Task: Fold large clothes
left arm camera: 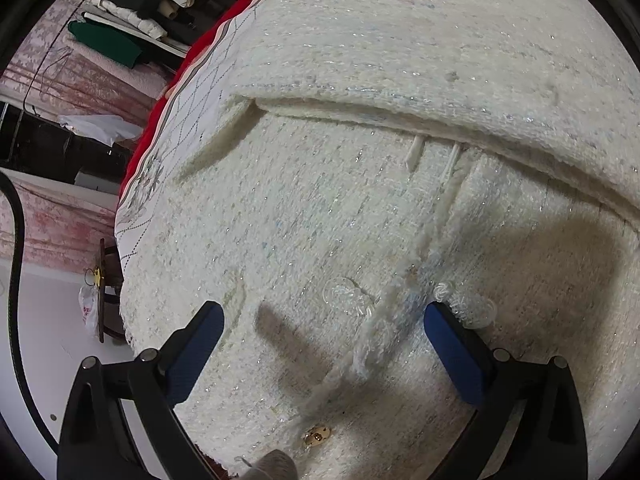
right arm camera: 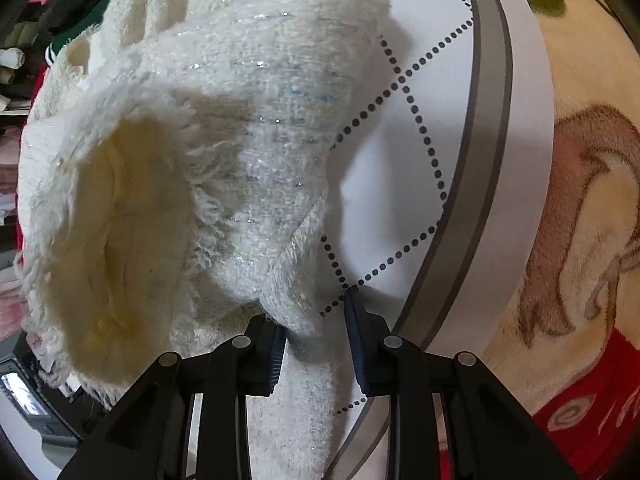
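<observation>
A cream tweed jacket (left arm camera: pixel 360 184) with silver threads lies spread over the bed, one sleeve folded across its upper part. Clear buttons (left arm camera: pixel 348 296) and a gold button (left arm camera: pixel 316 435) sit along its front edge. My left gripper (left arm camera: pixel 320 320) hovers just above the jacket's lower front, jaws wide open and empty. In the right wrist view my right gripper (right arm camera: pixel 316 320) is closed on a fold of the jacket's other sleeve (right arm camera: pixel 240 152), holding it lifted; the fuzzy cuff opening (right arm camera: pixel 120 240) faces the camera.
The bed has a white sheet with dotted diamond lines (right arm camera: pixel 420 140) and a grey border, over a red and cream blanket (right arm camera: pixel 592 240). A pile of folded clothes (left arm camera: pixel 152 12) lies at the far left. White floor (left arm camera: pixel 52 340) lies beside the bed.
</observation>
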The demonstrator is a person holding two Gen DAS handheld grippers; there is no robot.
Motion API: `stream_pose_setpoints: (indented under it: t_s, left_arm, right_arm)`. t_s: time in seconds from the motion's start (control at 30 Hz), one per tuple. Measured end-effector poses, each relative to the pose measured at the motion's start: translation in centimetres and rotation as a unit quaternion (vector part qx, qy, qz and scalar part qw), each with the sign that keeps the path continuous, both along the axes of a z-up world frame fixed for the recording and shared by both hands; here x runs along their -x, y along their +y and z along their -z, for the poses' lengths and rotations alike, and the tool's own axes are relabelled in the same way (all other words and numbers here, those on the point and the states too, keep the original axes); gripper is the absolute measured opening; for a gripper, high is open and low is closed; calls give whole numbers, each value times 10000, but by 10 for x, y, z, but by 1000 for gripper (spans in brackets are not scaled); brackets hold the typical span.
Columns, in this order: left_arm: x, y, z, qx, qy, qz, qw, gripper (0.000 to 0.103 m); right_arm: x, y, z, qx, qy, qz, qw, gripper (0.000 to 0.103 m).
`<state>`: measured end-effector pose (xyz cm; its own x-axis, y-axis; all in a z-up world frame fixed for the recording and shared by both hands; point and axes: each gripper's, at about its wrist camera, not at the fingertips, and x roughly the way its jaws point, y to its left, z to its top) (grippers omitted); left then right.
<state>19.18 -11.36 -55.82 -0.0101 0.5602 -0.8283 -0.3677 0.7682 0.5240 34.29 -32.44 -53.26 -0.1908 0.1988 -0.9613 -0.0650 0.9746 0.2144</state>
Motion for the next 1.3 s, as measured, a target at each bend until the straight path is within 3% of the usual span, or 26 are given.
stream_pose_setpoints:
  t_s: [0.27, 0.37, 0.43, 0.47, 0.6, 0.73, 0.83, 0.93, 1.07, 1.17, 1.3]
  left_arm:
    - [2, -7, -13, -35, -29, -15, 10000, 103]
    - [5, -20, -29, -159, -101, 88, 9998, 103]
    - [10, -40, -43, -379, -109, 334, 9987, 103]
    - [13, -50, -48, -433, -86, 454, 9980, 103]
    - [35, -105, -67, -509, 60, 984, 9938, 103]
    - [60, -158, -81, -209, 246, 1424, 9893, 103]
    - [76, -208, -86, 29, 353, 1911, 9809, 103]
    - [84, -246, -76, 220, 523, 2246, 9728, 103]
    - [90, -285, -38, -36, 874, 2575, 9623, 103]
    - [88, -288, -8, -156, 1132, 2515, 9611, 103]
    - [76, -275, 8, -189, 1104, 2316, 9663, 103]
  right_arm:
    - [19, -36, -39, -381, 25, -227, 9990, 50]
    - [29, -56, -55, -553, 65, -172, 9983, 53]
    - [42, -73, -60, -598, 104, -124, 9981, 54]
    - [51, -81, -48, -596, 122, -97, 9981, 55]
    - [78, -130, -57, -696, 371, 244, 9966, 85]
    - [97, -163, -45, -647, 520, 581, 9949, 85]
    - [111, -190, -53, -540, 490, 766, 9944, 85]
    - [122, -211, -51, -488, 495, 930, 9932, 85]
    - [121, -227, -48, -367, 540, 1119, 9916, 85]
    - [121, -237, -46, -291, 539, 1180, 9911, 85]
    - [120, -231, -47, -260, 541, 1122, 9919, 85]
